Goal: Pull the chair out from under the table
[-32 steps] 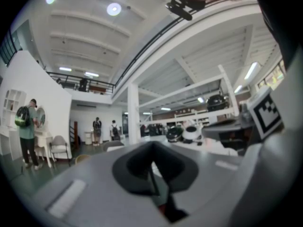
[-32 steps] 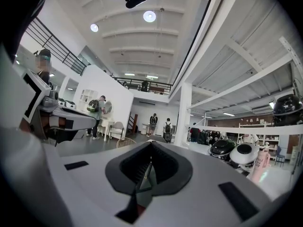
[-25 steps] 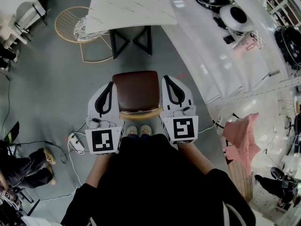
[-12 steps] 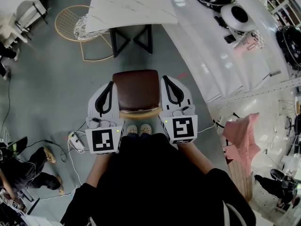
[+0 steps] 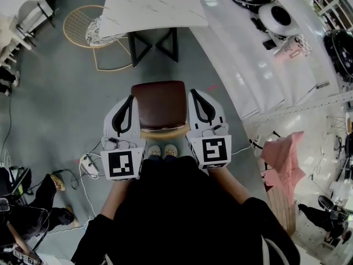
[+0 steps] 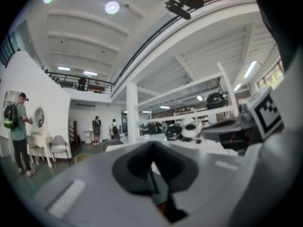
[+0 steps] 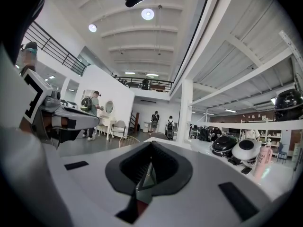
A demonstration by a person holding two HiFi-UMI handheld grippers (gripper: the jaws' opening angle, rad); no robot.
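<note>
Chair point(image 5: 160, 105) stands on the open floor, wholly clear of the far worktop point(image 5: 154, 7), so the pull looks done, while the left gripper point(image 5: 128, 101) and right gripper point(image 5: 196, 95) flank its seat, fingers closed on nothing.

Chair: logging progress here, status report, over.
Left gripper and right gripper shut, empty, flanking the seat. Brown chair out from under the marble table. Power strip at left, apart.
</note>
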